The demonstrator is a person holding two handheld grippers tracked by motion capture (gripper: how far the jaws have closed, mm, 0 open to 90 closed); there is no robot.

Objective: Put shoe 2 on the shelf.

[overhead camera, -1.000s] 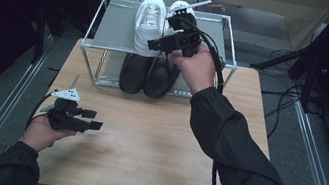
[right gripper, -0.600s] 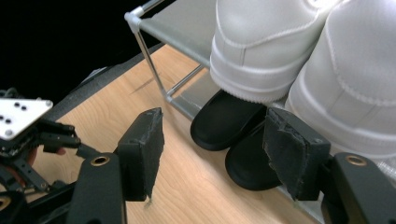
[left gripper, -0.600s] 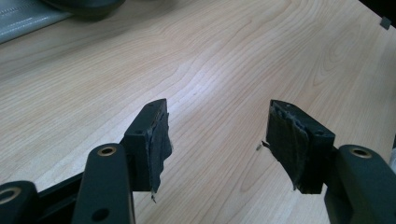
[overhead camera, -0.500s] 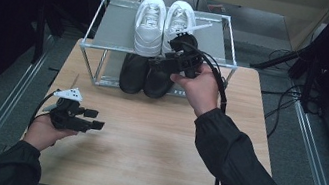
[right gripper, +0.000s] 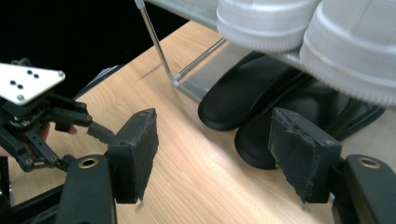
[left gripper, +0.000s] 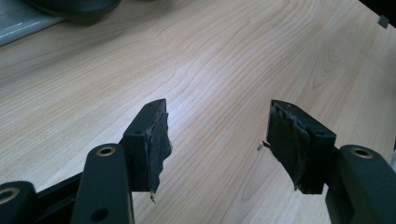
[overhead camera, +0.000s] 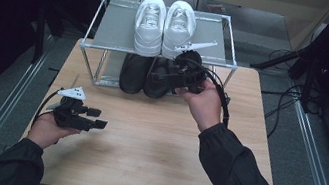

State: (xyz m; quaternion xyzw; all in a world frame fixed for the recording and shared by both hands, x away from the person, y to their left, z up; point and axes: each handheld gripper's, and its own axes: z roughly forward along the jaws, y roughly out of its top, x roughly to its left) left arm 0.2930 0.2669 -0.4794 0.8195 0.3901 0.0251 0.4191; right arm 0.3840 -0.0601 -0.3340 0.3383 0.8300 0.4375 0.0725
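Since the earlier frames the right gripper (overhead camera: 157,75) has come down from beside the white sneakers (overhead camera: 165,25) on the upper shelf to the black shoes (right gripper: 280,109) on the lower level, its jaws having just been opening; they stand wide with nothing between them. Left gripper (overhead camera: 99,118) sits low over the table (left gripper: 224,56), jaws apart and empty. Nearer black shoe (right gripper: 299,123) lies just ahead of the right pads (right gripper: 301,154), toe outward. Judgement: advance level beneath the rack (overhead camera: 109,48), straddle one toe only, close firmly before drawing out.
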